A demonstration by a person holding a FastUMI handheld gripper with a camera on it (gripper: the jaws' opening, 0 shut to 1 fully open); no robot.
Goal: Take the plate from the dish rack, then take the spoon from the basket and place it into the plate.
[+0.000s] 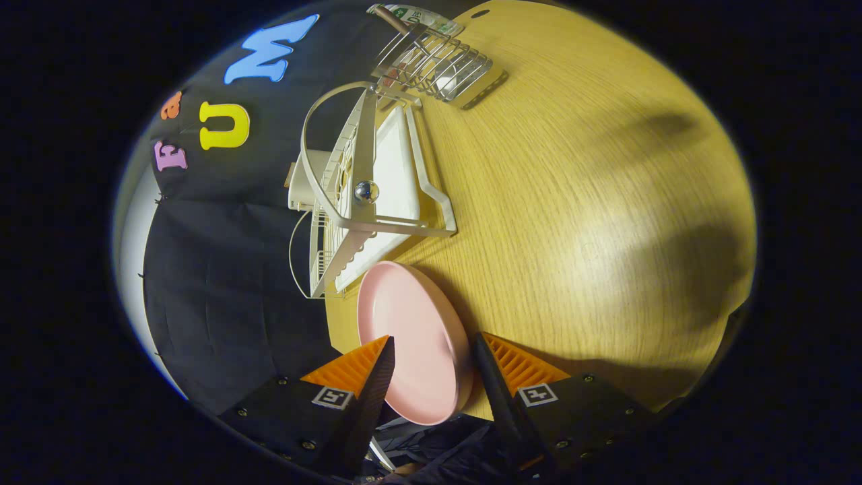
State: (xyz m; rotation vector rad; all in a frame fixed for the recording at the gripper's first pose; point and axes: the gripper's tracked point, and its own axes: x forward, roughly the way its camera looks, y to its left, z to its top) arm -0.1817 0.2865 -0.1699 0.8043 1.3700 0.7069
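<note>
A pink plate (417,337) stands on edge between my fingers, and my gripper (432,349) is shut on its rim. One finger lies across the plate's inner face, the other presses its back. The plate is out of the white dish rack (367,202), just in front of the rack's near end and over the wooden table (579,202). Beyond the rack sits a wire basket (438,64). A brown utensil handle (392,18) sticks out of it; the spoon's bowl is hard to make out among the wires.
The rack has a white drip tray (394,168) and a round metal knob (366,192) on its frame. A pale box (303,185) sits behind the rack against the black cloth wall. A wide stretch of table lies beside the rack and basket.
</note>
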